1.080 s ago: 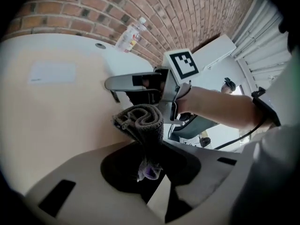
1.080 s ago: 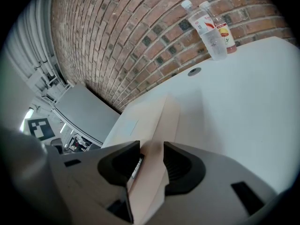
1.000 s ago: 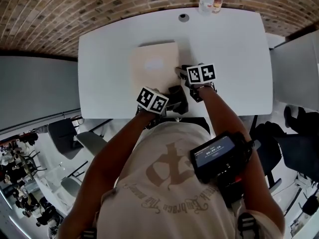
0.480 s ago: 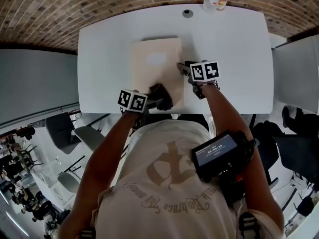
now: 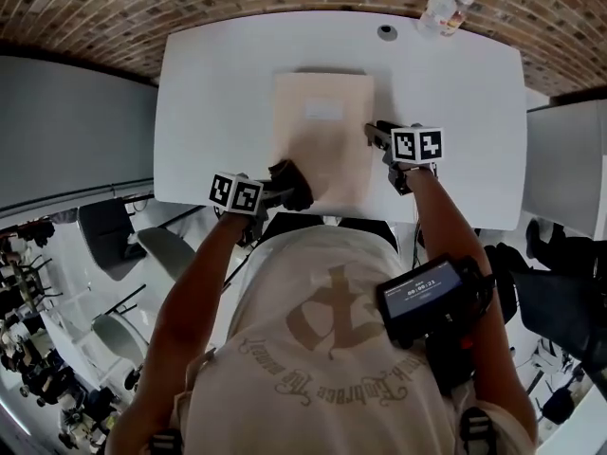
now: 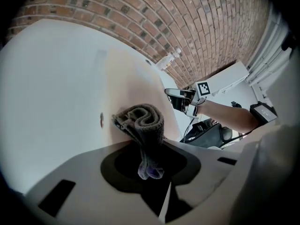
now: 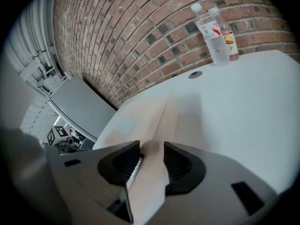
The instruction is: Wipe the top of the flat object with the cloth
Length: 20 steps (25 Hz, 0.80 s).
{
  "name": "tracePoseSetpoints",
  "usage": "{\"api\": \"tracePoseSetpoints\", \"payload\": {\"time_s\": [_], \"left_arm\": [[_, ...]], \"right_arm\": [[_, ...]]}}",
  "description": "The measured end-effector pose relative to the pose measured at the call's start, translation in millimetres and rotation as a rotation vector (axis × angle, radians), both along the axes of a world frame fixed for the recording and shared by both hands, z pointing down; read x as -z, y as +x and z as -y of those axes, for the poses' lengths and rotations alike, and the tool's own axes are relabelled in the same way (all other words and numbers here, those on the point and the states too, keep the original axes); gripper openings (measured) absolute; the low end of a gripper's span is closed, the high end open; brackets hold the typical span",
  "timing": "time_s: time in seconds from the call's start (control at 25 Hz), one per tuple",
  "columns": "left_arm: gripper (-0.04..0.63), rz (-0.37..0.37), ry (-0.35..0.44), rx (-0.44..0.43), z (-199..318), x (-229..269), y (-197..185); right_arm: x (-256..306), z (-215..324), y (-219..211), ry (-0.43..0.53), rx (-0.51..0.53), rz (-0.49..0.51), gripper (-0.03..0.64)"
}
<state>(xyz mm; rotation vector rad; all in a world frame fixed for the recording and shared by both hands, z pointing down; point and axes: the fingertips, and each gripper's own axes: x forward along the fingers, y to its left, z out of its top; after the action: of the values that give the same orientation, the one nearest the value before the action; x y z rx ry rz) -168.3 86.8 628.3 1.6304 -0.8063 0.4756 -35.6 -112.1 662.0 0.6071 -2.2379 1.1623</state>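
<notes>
A beige flat object lies lengthwise on the white table. My left gripper is shut on a rolled dark grey cloth, which rests at the object's near left corner. In the left gripper view the cloth sticks out of the gripper over the beige surface. My right gripper holds the object's right edge. The right gripper view shows that beige edge filling the gap in the gripper.
Two plastic bottles stand at the table's far right edge, near a round cable hole. A grey cabinet stands to the right. Office chairs sit below the table's near left edge. A brick wall runs behind.
My left gripper has carried the cloth leftward along the object's near end, from its right corner to its left corner. The right gripper keeps its hold on the right edge.
</notes>
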Motion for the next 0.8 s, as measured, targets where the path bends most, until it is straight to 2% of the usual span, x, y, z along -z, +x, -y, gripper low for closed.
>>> {"api": "tracePoseSetpoints", "payload": {"time_s": [0.24,0.4,0.64,0.8], "left_arm": [[0.107,-0.041,0.018,0.09,-17.0,-0.1,-34.6],[0.107,-0.066,0.036,0.183,-25.7,-0.7,-57.1],[0.106,-0.177,0.115,0.339,-24.5,9.8,-85.3],[0.106,-0.177,0.183,0.387,-10.4,15.7,-104.1]], "right_arm": [[1.5,-0.7,0.6,0.006,-0.026,-0.026,0.17],[1.2,-1.2,2.1,0.002,-0.049,-0.033,0.17],[5.0,-2.0,2.3,0.021,-0.05,-0.088,0.163],[14.2,-10.0,1.7,0.04,-0.049,-0.099,0.156]]}}
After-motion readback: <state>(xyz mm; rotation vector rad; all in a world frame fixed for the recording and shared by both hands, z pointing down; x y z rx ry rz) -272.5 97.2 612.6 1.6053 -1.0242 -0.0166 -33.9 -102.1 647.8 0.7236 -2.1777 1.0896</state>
